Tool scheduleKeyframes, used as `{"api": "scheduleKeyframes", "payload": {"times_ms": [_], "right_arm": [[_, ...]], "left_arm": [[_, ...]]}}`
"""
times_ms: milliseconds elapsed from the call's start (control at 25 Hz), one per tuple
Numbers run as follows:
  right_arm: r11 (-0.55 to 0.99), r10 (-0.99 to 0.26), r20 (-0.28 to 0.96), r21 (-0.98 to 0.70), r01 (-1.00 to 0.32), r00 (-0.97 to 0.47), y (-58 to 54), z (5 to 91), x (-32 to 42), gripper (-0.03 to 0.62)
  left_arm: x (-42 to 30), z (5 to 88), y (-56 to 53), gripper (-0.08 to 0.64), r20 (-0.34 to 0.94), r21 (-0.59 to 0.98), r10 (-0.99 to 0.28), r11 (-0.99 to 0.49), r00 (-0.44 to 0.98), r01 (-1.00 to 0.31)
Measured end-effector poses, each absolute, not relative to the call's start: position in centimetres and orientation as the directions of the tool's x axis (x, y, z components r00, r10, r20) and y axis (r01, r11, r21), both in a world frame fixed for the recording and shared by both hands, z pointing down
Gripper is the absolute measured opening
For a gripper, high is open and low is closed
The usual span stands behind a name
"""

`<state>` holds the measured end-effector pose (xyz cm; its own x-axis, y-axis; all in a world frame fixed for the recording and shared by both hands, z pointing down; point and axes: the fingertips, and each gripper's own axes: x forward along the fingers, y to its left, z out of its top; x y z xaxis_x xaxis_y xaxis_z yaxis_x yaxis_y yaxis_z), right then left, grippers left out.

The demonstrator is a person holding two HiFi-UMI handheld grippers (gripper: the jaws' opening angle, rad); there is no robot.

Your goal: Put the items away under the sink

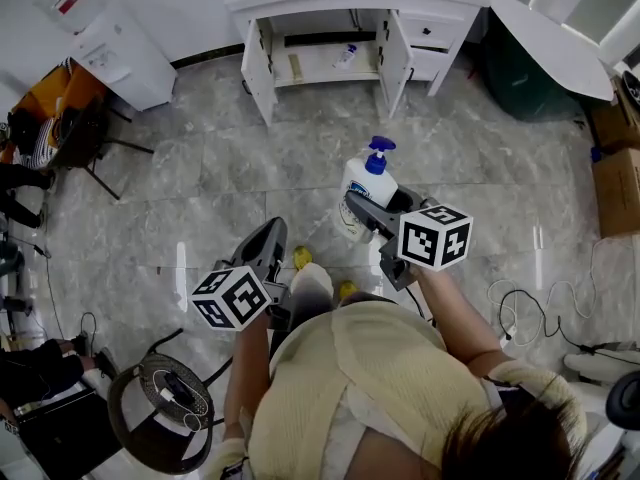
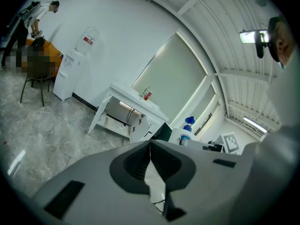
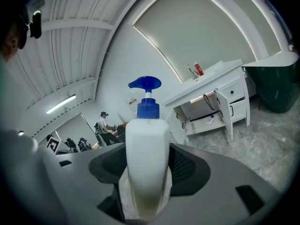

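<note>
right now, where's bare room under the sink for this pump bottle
The cabinet shelf is bare between the tan item and the small bottle. Tighter beyond that bottle, by the right door. Floor before the cabinet is bare for the pump bottle.

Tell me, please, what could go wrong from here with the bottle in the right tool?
1. The right tool grips the bottle low on its body, so the tall, pump-topped bottle might tilt or slip on the way.
2. The cabinet stands with both doors open and already holds a small bottle; a careless placement could hit a door or knock that bottle over.
</note>
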<state>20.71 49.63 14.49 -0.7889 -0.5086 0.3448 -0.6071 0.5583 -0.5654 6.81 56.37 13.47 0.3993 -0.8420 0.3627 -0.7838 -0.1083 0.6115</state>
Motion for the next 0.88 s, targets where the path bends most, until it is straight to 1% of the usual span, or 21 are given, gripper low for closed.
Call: {"api": "scheduleKeyframes", "payload": {"times_ms": [360, 680, 880], "right_arm": [[0.523, -0.536, 0.355, -0.572, -0.632, -0.766, 46.3, 15.1, 20.4, 0.275], [0.488, -0.553, 0.380, -0.573, -0.658, -0.741, 41.1, 15.7, 18.5, 0.275], [0.480, -0.560, 0.385, -0.571, -0.666, -0.734, 37.8, 15.6, 16.5, 0.275]], "left_arm": [[6.6, 14.1, 51.4, 0.038, 0.361, 0.619, -0.820, -0.144, 0.443, -0.772], [4.2, 14.9, 45.7, 0.038, 0.374, 0.643, -0.795, -0.147, 0.476, -0.751], [1.9, 15.5, 41.9, 0.038, 0.396, 0.642, -0.787, -0.130, 0.472, -0.755]]}}
